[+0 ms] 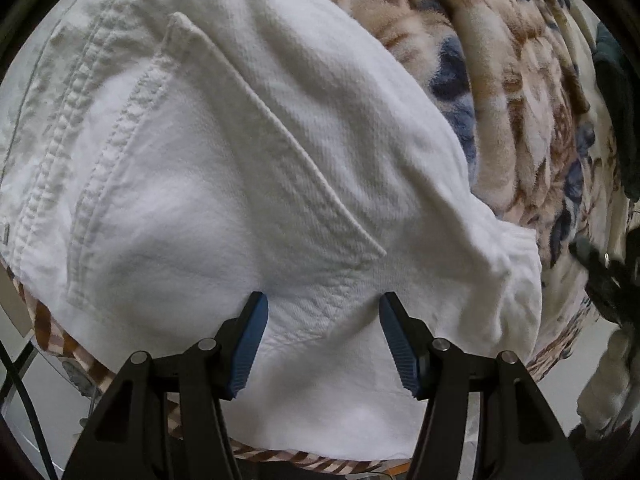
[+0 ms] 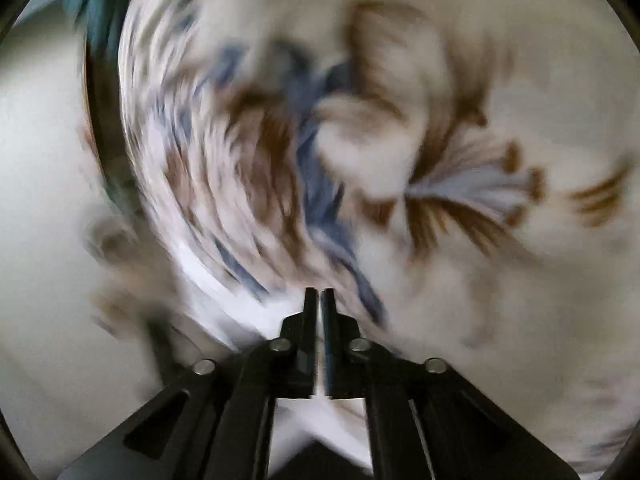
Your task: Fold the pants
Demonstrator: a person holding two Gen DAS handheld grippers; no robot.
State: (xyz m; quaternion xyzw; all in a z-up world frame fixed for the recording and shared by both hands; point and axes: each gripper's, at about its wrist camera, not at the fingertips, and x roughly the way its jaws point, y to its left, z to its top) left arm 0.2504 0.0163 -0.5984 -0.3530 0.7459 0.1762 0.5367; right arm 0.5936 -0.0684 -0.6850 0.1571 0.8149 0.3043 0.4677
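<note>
White pants (image 1: 248,168) lie on a floral blanket (image 1: 500,80) and fill most of the left wrist view, with a back pocket and thick seams showing. My left gripper (image 1: 323,312) is open just above the pants near their front edge, blue pads wide apart, holding nothing. In the right wrist view my right gripper (image 2: 319,300) has its jaws nearly together over the blurred blanket (image 2: 400,160). A thin strip of white cloth (image 2: 240,300) trails past the left of its fingers and under the gripper body. The blur hides whether the jaws pinch it.
The blanket's striped edge (image 1: 60,332) runs along the bed's front left, with pale floor (image 1: 40,400) and a black cable (image 1: 20,380) below it. Dark clothing (image 1: 616,128) and a black object (image 1: 604,276) lie at the right. A teal cloth (image 2: 96,8) shows at the top left.
</note>
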